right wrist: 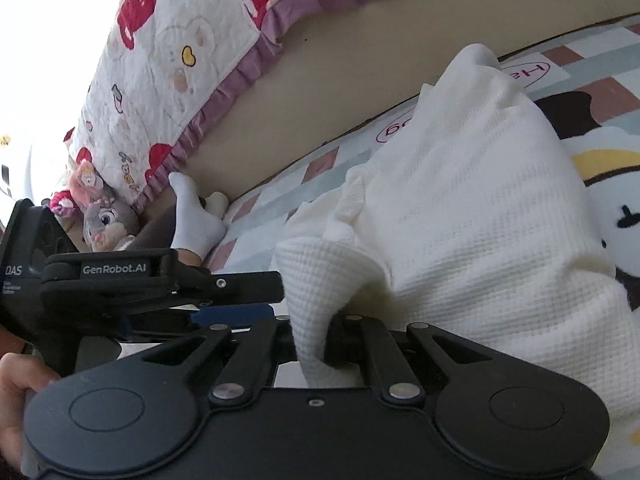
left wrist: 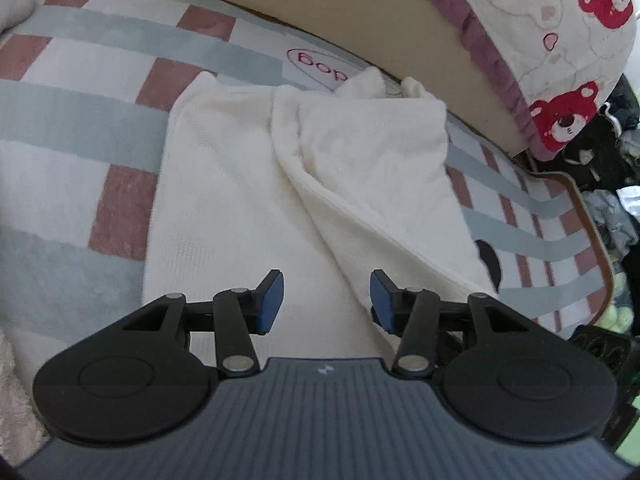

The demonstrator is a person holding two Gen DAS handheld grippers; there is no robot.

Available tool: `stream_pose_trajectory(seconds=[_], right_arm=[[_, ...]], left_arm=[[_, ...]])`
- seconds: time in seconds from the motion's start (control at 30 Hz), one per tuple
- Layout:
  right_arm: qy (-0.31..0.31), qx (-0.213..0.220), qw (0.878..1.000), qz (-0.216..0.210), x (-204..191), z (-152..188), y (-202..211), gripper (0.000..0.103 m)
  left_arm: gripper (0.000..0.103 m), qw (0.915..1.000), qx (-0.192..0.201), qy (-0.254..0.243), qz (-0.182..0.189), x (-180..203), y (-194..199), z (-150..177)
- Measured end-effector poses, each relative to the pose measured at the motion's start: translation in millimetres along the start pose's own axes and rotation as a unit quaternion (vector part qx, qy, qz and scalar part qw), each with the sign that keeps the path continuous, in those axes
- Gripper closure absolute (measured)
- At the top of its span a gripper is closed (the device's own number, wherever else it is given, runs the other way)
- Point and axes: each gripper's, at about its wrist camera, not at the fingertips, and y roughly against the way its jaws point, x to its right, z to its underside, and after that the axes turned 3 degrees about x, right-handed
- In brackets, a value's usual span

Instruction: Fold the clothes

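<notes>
Two handheld black two-finger grippers over a cream waffle-knit garment (left wrist: 240, 184) spread on a grey, white and dusty-red checked mat (left wrist: 80, 128). Left gripper (left wrist: 327, 300): blue-padded jaws partly open, nothing between them, garment directly ahead and below. Right gripper (right wrist: 316, 344): jaws closed on a bunched fold of the garment, the rest lying ahead and to its right. Quilted bear-print cover with purple ruffle (right wrist: 168, 64) beyond both tools
</notes>
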Motion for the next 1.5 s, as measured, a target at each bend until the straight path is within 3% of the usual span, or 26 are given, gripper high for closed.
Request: stream_pose_trajectory(seconds=[0.23,0.37,0.5,0.73,0.83,0.97,1.13,1.3,1.5], right_arm=[[-0.041,0.0,0.999,-0.032,16,7,3,0.096],[-0.018,0.003,0.998,-0.056,5,5,3,0.096],[-0.009,-0.007,0.999,-0.046,0,5,-2,0.096],[-0.035,-0.025,0.998,-0.034,7,3,-7,0.095],[-0.074,-0.029,0.995,-0.053,16,0,-5,0.092],[-0.08,-0.03,0.995,-0.046,25,1,0,0.093],[-0.036,-0.026,0.998,-0.035,16,3,-7,0.095],[-0.015,-0.033,0.999,-0.02,14,3,-10,0.095],[-0.038,-0.031,0.999,-0.017,22,1,-9,0.096]], left_arm=[[0.054,0.9995,0.016,0.018,0.022,-5,6,0],[0.052,0.9989,0.015,0.023,0.037,0,5,0],[0.052,0.9982,-0.034,0.046,0.016,7,-4,-1],[0.052,0.9965,-0.05,0.062,-0.026,30,-11,-4],[0.051,0.9949,-0.059,0.077,-0.028,37,-15,3],[0.05,0.9942,-0.06,0.082,-0.036,46,-15,9],[0.047,0.9939,-0.014,0.009,-0.109,61,-12,13],[0.047,0.9909,-0.014,0.013,-0.133,63,-17,9],[0.047,0.9874,-0.018,-0.016,-0.156,69,-28,3]])
